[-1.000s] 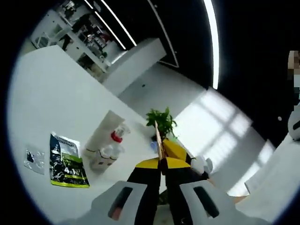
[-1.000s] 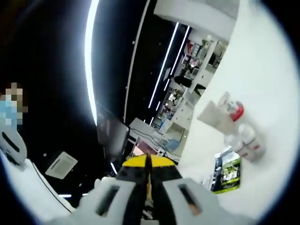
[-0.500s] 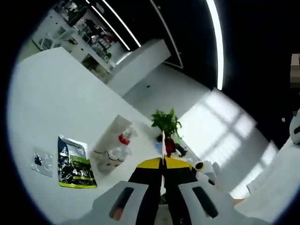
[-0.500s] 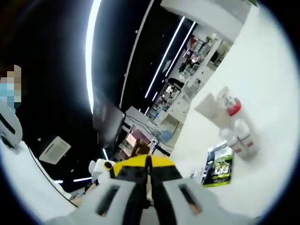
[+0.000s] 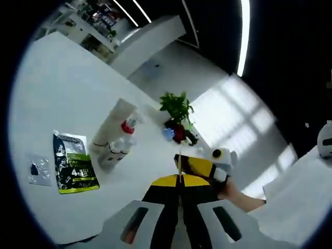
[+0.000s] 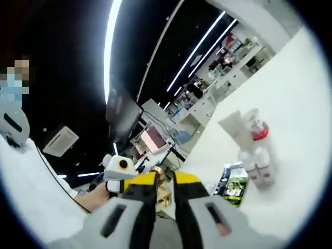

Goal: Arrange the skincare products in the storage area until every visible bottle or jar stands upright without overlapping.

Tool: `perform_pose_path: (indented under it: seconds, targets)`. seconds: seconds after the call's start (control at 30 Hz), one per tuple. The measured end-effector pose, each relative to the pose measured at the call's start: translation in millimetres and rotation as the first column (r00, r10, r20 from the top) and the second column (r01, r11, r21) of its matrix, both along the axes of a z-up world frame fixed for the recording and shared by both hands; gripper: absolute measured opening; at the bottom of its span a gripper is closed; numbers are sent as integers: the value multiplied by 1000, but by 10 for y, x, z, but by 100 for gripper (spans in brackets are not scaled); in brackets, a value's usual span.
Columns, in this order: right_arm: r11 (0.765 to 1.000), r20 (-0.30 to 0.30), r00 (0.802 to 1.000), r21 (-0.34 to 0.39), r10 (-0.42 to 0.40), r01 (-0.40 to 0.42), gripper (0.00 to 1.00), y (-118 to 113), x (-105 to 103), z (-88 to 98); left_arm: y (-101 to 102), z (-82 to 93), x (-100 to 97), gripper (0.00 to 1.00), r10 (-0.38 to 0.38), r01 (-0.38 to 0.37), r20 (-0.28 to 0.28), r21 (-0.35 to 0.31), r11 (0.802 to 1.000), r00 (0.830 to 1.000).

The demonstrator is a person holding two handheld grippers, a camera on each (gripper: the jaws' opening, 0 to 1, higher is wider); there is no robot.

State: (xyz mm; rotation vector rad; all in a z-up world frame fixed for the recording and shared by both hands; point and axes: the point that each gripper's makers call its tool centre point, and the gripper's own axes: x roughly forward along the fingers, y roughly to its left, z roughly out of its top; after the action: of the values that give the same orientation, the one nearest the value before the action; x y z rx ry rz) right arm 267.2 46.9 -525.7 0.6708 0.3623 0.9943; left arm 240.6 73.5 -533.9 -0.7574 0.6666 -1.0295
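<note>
Scanning from the left of the left gripper view, I see a clear packet point(image 5: 39, 171), a green-and-black pouch point(image 5: 73, 169), then the bottles point(image 5: 115, 149) and a white tube point(image 5: 111, 123) clustered on the white tabletop point(image 5: 57, 88), a potted plant point(image 5: 176, 107) beyond. My left gripper point(image 5: 179, 179) has its jaws pressed together, well short of them. My right gripper point(image 6: 164, 182) is slightly spread on nothing. The bottles look light, smooth and tippy; I'd grip them mid-body.

A white tube point(image 5: 111, 124), red-capped bottle point(image 5: 127, 127) and two clear bottles point(image 5: 115, 153) cluster, seemingly lying flat.
</note>
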Motion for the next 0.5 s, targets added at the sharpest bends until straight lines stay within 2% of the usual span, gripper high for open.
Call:
perform_pose_path:
  seconds: [0.03,0.1,0.23,0.37,0.5]
  targets:
    - [999,2,999,-35,41,-41,12,17,-48,-33,-17,-8,-23,0,-15,15,-8,-3,1000,1000]
    - [997,13,999,-63,53,-52,12,25,-54,-47,-47,-30,-106,0,-64,64,-30,-2,998,997]
    - [994,9,995,-52,99,-99,12,63,-128,-23,-64,-65,-180,0,-102,102,-54,5,995,993]
    - [987,-30,988,-54,151,-152,8,121,-197,-71,-51,-83,-217,0,-117,118,-76,2,993,990]
    - [985,-33,985,-42,167,-168,4,154,-233,-58,-23,-91,-227,0,-124,125,-93,-1,992,988]
